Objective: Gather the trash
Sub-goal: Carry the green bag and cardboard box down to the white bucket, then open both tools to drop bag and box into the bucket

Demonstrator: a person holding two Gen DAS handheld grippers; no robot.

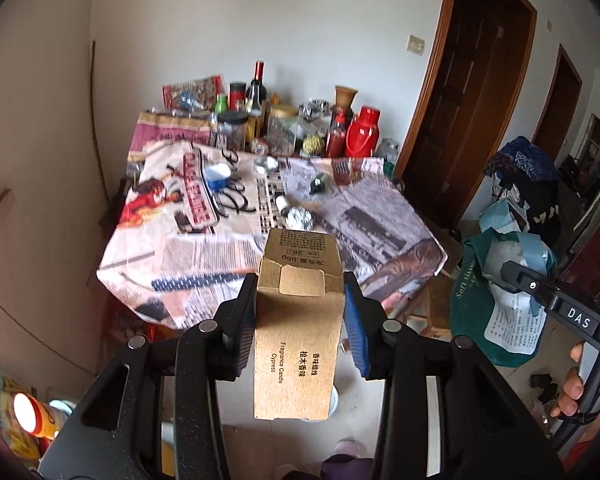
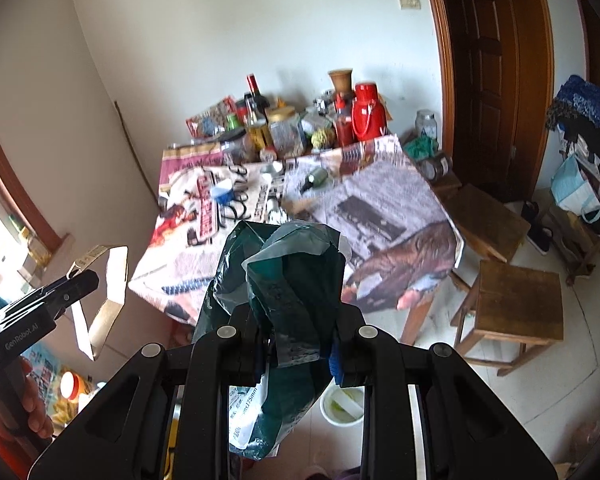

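A table (image 1: 204, 236) covered with a printed newspaper-pattern cloth stands against the white wall, and both grippers are held in the air in front of its near edge. Its far side is crowded with bottles and jars, among them a red thermos (image 1: 362, 132) and a dark wine bottle (image 1: 257, 88). To the right of the table, two wooden stools (image 2: 516, 304) stand on the pale floor.

The right gripper (image 2: 296, 344) is closed on a dark green plastic bag (image 2: 284, 300). The bag is bunched up between the jaws and hangs down below them, with a white printed label visible on its lower part. Under the bag, on the floor, there is a small white bucket (image 2: 340, 404).

The left gripper (image 1: 300, 320) clamps a brown cardboard candle box (image 1: 298, 320) by its two side walls. The box is held above the floor, just in front of the table edge, and its top flap is open.

On the cloth, a crumpled foil ball (image 1: 300, 218) lies near the middle, with a small white bottle (image 1: 282, 203) just beside it. Farther back there are a blue and white cup (image 1: 218, 176) and a small dark green bottle (image 1: 320, 183) on its side.
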